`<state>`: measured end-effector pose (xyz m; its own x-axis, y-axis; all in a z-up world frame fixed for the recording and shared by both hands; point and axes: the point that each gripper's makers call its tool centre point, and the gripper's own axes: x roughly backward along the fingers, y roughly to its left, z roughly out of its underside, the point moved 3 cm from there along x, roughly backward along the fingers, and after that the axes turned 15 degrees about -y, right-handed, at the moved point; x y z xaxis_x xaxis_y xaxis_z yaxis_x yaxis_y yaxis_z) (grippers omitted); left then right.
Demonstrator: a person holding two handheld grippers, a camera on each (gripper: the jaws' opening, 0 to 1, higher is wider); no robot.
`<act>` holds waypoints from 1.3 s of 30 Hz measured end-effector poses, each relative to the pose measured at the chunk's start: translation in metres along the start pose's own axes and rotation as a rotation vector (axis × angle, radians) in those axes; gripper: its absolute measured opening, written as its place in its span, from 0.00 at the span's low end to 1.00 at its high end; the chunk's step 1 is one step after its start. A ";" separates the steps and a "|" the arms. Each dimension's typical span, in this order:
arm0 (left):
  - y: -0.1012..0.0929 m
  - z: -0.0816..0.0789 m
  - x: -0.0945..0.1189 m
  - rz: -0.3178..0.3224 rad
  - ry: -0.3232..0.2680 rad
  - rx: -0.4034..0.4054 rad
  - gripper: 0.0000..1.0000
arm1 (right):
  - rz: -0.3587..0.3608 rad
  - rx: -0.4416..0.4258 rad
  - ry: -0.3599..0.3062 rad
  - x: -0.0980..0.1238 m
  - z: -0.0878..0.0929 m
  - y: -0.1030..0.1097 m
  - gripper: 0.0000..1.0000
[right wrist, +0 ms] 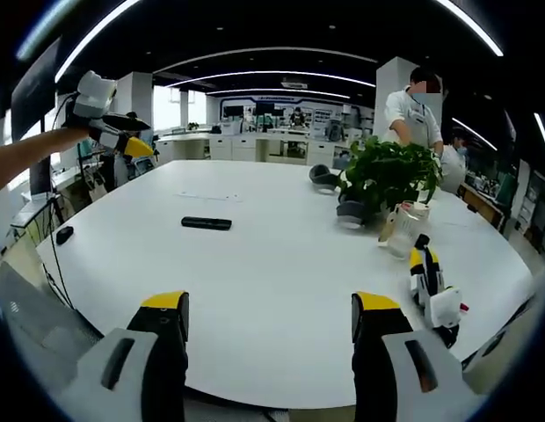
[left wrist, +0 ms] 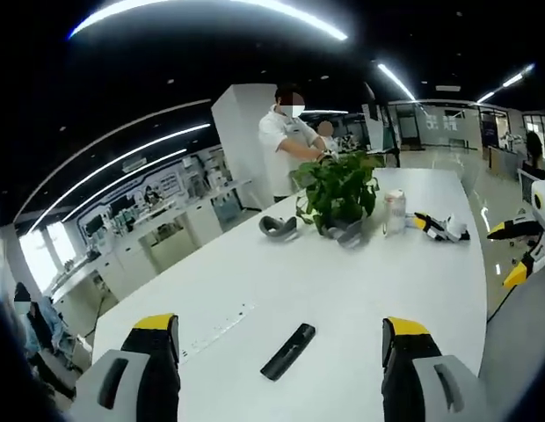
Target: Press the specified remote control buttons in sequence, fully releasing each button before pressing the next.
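Observation:
A slim black remote control (left wrist: 288, 351) lies flat on the white table (left wrist: 360, 281), just ahead of my left gripper (left wrist: 279, 325) and between its wide-apart jaws. That gripper is open, holds nothing, and is off the remote. In the right gripper view the same remote (right wrist: 207, 223) lies far ahead to the left on the table (right wrist: 272, 264). My right gripper (right wrist: 271, 304) hovers open and empty over the near table edge. The left gripper (right wrist: 105, 114) shows at the far left, held by a person's arm. The right gripper (left wrist: 529, 237) shows at the right rim.
A potted green plant (right wrist: 387, 176) stands mid-table with a clear jar (right wrist: 403, 230) beside it and grey objects (left wrist: 279, 227) at its base. A spare yellow-and-black gripper (right wrist: 431, 286) lies at the right. A person (left wrist: 286, 141) stands behind the plant. A small black item (right wrist: 64, 234) sits at the table's left edge.

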<state>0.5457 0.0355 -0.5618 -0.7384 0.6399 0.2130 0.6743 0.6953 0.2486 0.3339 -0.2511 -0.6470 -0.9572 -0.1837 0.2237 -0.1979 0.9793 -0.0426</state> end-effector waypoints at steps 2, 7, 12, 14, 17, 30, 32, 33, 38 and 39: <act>0.003 0.005 -0.005 0.023 0.023 0.007 1.00 | 0.003 0.001 0.000 0.000 0.000 0.000 0.79; 0.011 0.017 -0.017 0.088 0.081 0.007 1.00 | 0.001 0.004 0.001 0.000 0.000 0.000 0.78; 0.013 0.027 -0.029 0.139 0.138 0.018 1.00 | 0.005 0.007 0.001 0.000 0.000 -0.001 0.77; 0.015 0.031 -0.035 0.160 0.149 0.014 0.99 | 0.006 0.007 0.000 0.000 0.000 -0.001 0.76; 0.015 0.040 -0.044 0.200 0.174 0.010 0.98 | 0.013 0.006 -0.006 0.000 -0.001 -0.002 0.77; 0.022 0.077 -0.067 0.367 0.339 -0.060 0.83 | 0.012 -0.012 -0.004 -0.001 -0.001 -0.002 0.77; 0.021 0.085 -0.070 0.397 0.368 -0.081 0.83 | 0.014 -0.007 -0.005 -0.001 -0.002 -0.002 0.77; 0.022 0.088 -0.072 0.401 0.384 -0.087 0.83 | 0.016 -0.007 -0.005 -0.001 -0.002 -0.002 0.77; 0.022 0.103 -0.081 0.467 0.453 -0.110 0.84 | 0.024 -0.015 0.001 -0.001 -0.001 -0.004 0.78; 0.022 0.107 -0.084 0.483 0.474 -0.117 0.84 | 0.024 -0.010 0.004 -0.001 0.000 -0.004 0.78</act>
<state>0.6237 0.0320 -0.6751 -0.2984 0.6384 0.7095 0.9431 0.3114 0.1165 0.3355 -0.2550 -0.6467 -0.9608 -0.1593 0.2267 -0.1722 0.9843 -0.0380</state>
